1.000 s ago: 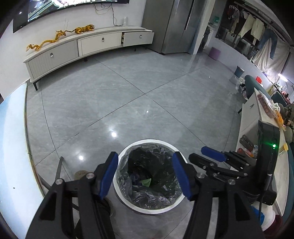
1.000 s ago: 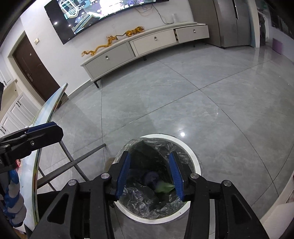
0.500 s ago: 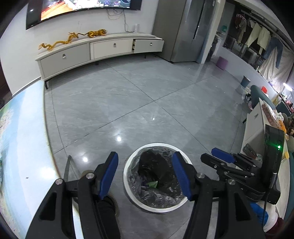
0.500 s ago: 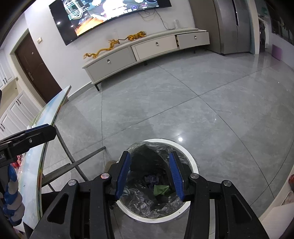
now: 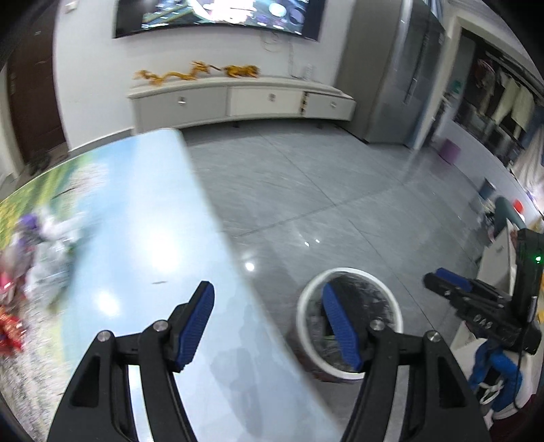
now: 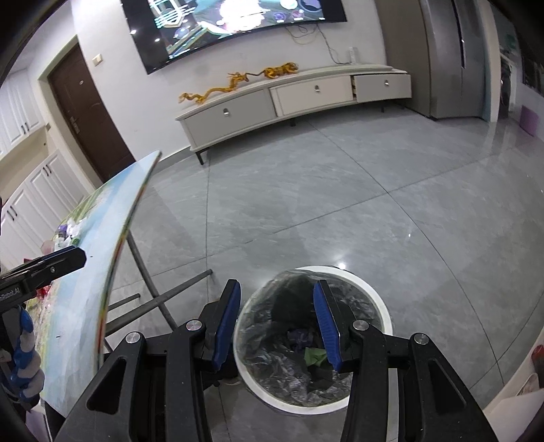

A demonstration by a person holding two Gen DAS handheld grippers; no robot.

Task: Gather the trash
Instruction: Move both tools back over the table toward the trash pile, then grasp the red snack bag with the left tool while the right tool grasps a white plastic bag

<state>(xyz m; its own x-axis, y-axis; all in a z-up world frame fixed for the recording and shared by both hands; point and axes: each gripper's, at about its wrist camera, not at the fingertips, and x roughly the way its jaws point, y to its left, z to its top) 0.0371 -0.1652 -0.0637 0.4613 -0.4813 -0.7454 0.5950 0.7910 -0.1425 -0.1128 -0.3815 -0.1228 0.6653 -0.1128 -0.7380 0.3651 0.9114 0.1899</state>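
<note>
A living room with a glossy grey tile floor [image 6: 340, 190] fills both views, a curved television [image 6: 231, 23] on the white wall above a long pale cabinet [image 6: 299, 95] bearing golden dragon figures [image 6: 238, 80]. At the left stands a table [image 5: 136, 238] whose top is printed with a blue-and-green landscape; its dark metal legs [image 6: 153, 292] cross below the edge. Blurred litter [image 5: 30, 258], purple, white and red, lies on the far left of that top.

On the floor just beside the table sits a round white trash bin [image 6: 380, 306] lined with a crinkled clear-and-black bag [image 6: 272, 360]. Inside it lie a crumpled green scrap [image 6: 314, 355] and a bluish-purple wad [image 6: 299, 336].

The left gripper [image 5: 268, 323] hangs over the table's edge, one blue pad above the tabletop, the other over the bin; its jaws have just been opening and stand well apart with nothing between them. The right gripper [image 6: 277, 326] is above the bin, its jaws moderately apart and empty, the bin's contents showing through the gap. A gloved hand [image 6: 23, 357] in blue and white shows at the left edge.
</note>
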